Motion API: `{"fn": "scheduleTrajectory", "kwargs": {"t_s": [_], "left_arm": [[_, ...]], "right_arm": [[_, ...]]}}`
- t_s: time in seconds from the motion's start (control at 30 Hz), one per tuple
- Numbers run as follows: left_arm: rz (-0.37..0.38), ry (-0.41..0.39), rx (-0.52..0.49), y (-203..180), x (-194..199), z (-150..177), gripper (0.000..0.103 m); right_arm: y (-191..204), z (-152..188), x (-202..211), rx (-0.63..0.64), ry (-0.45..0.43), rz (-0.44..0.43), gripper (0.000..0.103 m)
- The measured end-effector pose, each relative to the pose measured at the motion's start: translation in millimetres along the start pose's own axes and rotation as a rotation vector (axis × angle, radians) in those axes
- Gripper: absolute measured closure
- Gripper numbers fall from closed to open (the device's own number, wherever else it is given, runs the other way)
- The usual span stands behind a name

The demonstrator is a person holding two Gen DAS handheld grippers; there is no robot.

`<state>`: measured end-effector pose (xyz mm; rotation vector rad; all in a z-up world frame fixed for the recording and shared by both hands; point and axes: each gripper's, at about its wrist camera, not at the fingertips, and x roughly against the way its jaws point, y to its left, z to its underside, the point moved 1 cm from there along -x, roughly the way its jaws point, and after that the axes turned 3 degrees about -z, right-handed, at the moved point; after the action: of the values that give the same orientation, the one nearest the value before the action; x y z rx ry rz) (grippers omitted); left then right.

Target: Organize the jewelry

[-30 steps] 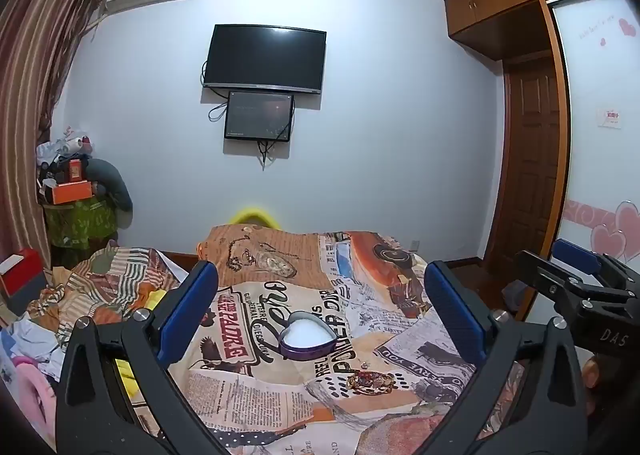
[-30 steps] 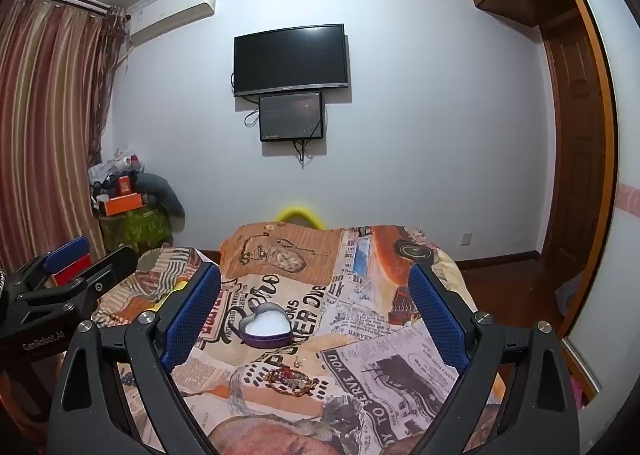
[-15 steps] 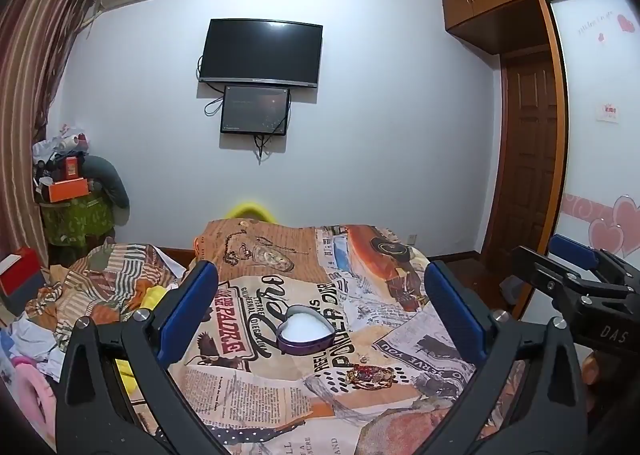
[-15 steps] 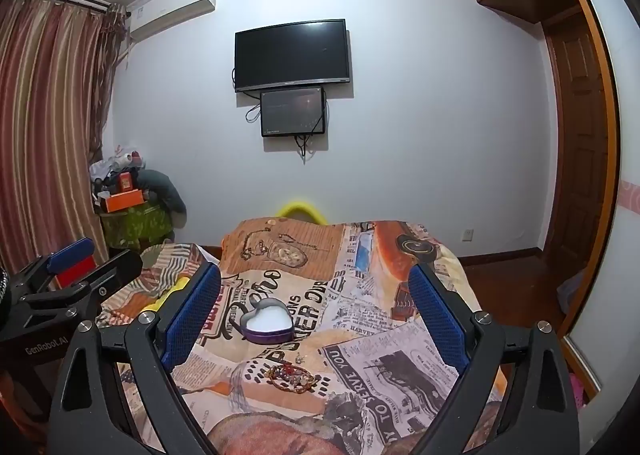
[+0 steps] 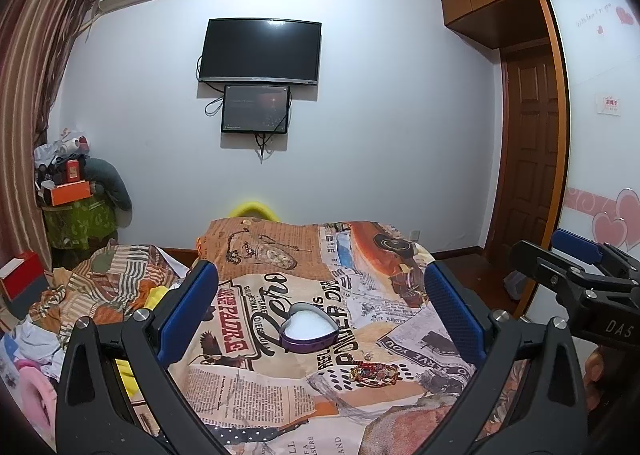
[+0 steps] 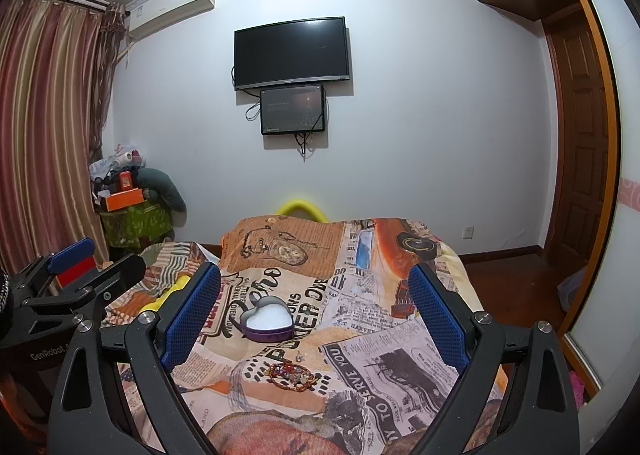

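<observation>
Newsprint-patterned cover over bed | left claw spread wide, holding nothing | right claw spread wide, holding nothing | purple heart-shaped box open, white lining, mid-bed | beaded bracelet flat just before box | tiny pieces between them, possibly earrings

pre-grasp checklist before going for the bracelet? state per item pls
1. Left claw open, holding nothing: ok.
2. Right claw open, holding nothing: ok.
3. Purple heart-shaped box with white lining lidless, open side up on the newspaper-print bedspread: ok.
4. Red-and-gold beaded bracelet unobstructed, lying in front of the box: ok.
5. Small silver trinket beside the bracelet, what it is: cannot tell.
6. Box interior free of other jewelry: cannot tell.
</observation>
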<state>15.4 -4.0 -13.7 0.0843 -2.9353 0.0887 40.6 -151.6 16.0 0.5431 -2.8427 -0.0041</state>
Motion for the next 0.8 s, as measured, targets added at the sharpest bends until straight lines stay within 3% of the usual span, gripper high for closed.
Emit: {"fn": "scheduleTrajectory", "kwargs": {"t_s": [0.8], "left_arm": [[0.001,0.012,0.007,2.3,-3.3,1.4,0.000]], "right_arm": [[-1.2,-1.3,1.4,-0.002,0.001,0.000,0.009]]}}
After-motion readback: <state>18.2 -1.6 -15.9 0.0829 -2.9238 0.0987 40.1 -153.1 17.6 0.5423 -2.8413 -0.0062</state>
